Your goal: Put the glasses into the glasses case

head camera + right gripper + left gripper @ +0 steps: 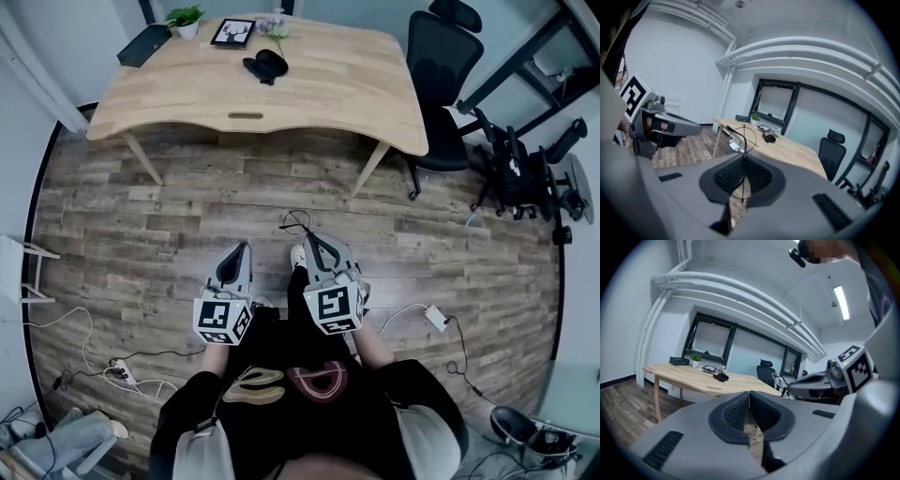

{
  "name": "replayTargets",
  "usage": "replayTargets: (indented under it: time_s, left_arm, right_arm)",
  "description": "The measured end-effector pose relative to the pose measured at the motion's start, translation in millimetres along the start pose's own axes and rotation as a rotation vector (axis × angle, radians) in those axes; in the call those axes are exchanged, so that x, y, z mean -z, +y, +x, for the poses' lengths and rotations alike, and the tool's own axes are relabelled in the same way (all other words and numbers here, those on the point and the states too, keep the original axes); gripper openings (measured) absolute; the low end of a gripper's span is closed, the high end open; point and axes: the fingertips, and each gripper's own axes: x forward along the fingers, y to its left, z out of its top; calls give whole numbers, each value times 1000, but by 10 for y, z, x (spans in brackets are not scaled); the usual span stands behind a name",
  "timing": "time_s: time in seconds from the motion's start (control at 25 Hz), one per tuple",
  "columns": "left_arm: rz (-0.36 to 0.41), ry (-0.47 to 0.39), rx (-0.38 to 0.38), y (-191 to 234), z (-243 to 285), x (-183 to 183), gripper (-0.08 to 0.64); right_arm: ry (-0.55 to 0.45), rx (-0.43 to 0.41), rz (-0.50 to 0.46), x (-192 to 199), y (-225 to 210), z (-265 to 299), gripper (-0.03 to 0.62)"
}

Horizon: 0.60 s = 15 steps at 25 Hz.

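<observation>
The glasses (296, 223) are thin, dark and wire-framed. My right gripper (310, 240) is shut on them and holds them above the wooden floor. In the right gripper view one round lens (742, 138) stands up from the closed jaws of the right gripper (744, 158). The black glasses case (266, 64) lies on the far wooden table (328, 94), well away from both grippers, and also appears as a small case (769, 137) (721, 377) in both gripper views. My left gripper (245, 247) (750, 401) is beside the right one, shut, with nothing in it.
On the table's far edge stand a potted plant (186, 19), a picture frame (232, 32) and a black box (143, 44). A black office chair (441, 84) and dark equipment (516, 173) are at the right. Cables, a power strip (120, 375) and a white charger (436, 317) lie on the floor.
</observation>
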Motion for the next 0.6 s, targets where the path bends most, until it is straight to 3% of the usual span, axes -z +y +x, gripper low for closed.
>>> replayTargets:
  time_s: [0.36, 0.6]
  left_arm:
    - [7, 32, -46, -42, 603, -49, 18]
    - [-32, 53, -77, -81, 1124, -116, 17]
  right_arm:
    - [3, -95, 7, 136, -407, 483, 17]
    - [14, -153, -15, 140, -828, 891, 17]
